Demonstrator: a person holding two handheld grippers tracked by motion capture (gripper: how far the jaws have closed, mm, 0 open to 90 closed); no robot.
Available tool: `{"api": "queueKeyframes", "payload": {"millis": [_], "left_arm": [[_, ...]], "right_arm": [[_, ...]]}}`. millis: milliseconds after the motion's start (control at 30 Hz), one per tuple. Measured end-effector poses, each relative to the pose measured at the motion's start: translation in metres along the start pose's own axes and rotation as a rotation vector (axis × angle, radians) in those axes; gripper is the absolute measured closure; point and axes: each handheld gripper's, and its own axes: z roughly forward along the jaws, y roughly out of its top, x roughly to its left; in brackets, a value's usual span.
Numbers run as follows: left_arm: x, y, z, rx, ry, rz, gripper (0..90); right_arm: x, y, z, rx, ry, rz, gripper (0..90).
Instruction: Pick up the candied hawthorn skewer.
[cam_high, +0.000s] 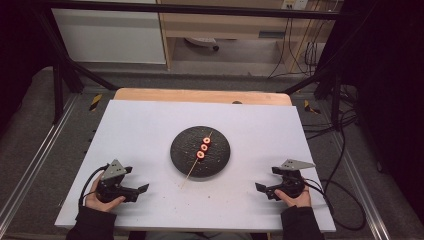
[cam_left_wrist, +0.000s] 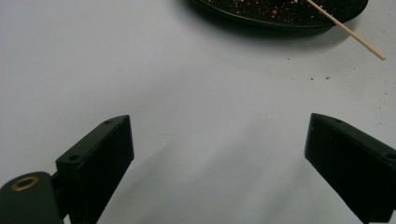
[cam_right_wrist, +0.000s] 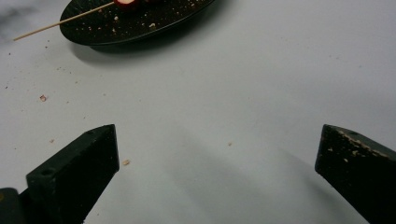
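A round black plate (cam_high: 220, 159) lies in the middle of the white table. On it rests a thin wooden skewer (cam_high: 191, 170) threaded with three red round pieces (cam_high: 204, 147); its bare end sticks out over the plate's near rim. My left gripper (cam_high: 142, 189) sits at the front left, open, jaws pointing right toward the plate. My right gripper (cam_high: 261, 187) sits at the front right, open, jaws pointing left. The plate's edge (cam_left_wrist: 243, 17) and the skewer's tip (cam_left_wrist: 362, 42) appear in the left gripper view. In the right gripper view, the plate (cam_right_wrist: 140, 28) and skewer (cam_right_wrist: 60, 22) lie at top left.
The white board (cam_high: 140, 130) covers a wooden table whose far edge (cam_high: 200, 95) shows behind it. Small crumbs (cam_right_wrist: 43, 98) dot the white surface near the plate. Cables (cam_high: 345, 150) trail off the right side. Metal frame legs stand at the back.
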Motion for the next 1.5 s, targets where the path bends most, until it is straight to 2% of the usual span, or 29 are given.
{"api": "queueKeyframes", "payload": {"millis": [300,567,700,1067,1500], "left_arm": [[-0.007,0.005,0.003,0.004,0.000,0.017,7.9],[-0.013,0.009,0.005,0.005,-0.004,0.013,8.0],[-0.018,0.014,0.008,0.005,-0.008,0.015,8.2],[-0.030,0.026,0.016,0.008,-0.021,0.012,8.8],[-0.050,0.057,0.031,0.019,-0.030,0.027,9.4]], "right_arm": [[0.000,0.000,0.000,0.002,-0.001,0.000,0.6],[0.001,0.001,-0.001,-0.002,0.000,0.009,0.6],[0.002,0.002,-0.002,-0.001,-0.006,-0.005,0.5],[0.002,0.002,-0.001,0.000,-0.009,-0.005,0.5],[0.003,0.004,-0.002,0.002,-0.013,-0.009,0.5]]}}
